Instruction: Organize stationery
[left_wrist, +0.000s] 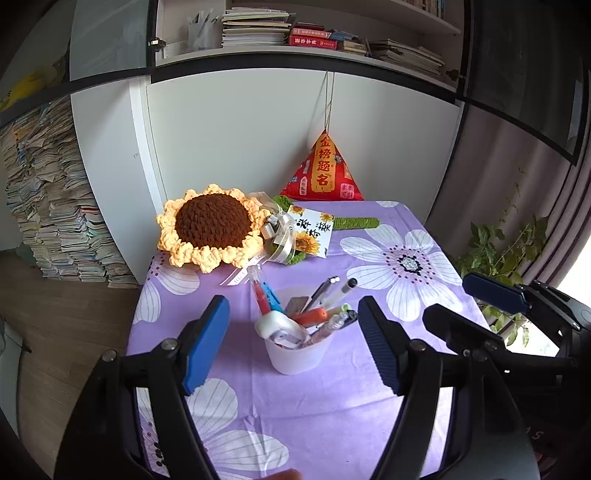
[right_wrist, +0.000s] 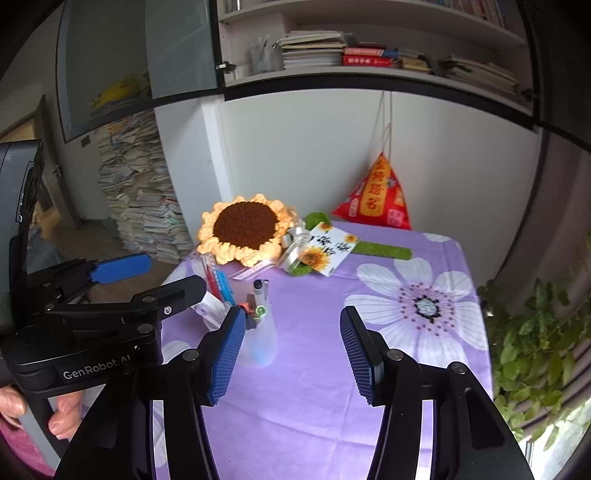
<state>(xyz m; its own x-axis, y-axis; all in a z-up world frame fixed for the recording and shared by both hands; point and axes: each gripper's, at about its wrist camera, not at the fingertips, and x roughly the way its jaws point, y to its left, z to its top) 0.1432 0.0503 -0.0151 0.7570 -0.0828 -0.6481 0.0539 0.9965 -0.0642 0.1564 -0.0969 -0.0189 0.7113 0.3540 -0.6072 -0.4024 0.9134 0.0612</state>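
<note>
1. Your table wears a lilac flower-print cloth, with white bookshelves behind it.
2. The translucent white plastic pen cup stands upright near the cloth's middle, packed with pens, an orange marker and a white correction-tape dispenser at its rim.
3. Your left gripper is spread wide, empty, the cup beyond its fingertips.
4. Your right gripper is spread too, holding nothing, just right of the cup.
5. A crocheted yellow-and-brown sunflower lies behind.

"GenRobot.AI" in white on the left gripper body, "金榜题名" in red on the yellow panel of the red pyramid pouch at the desk's far edge, white card characters probably unreadable
</note>
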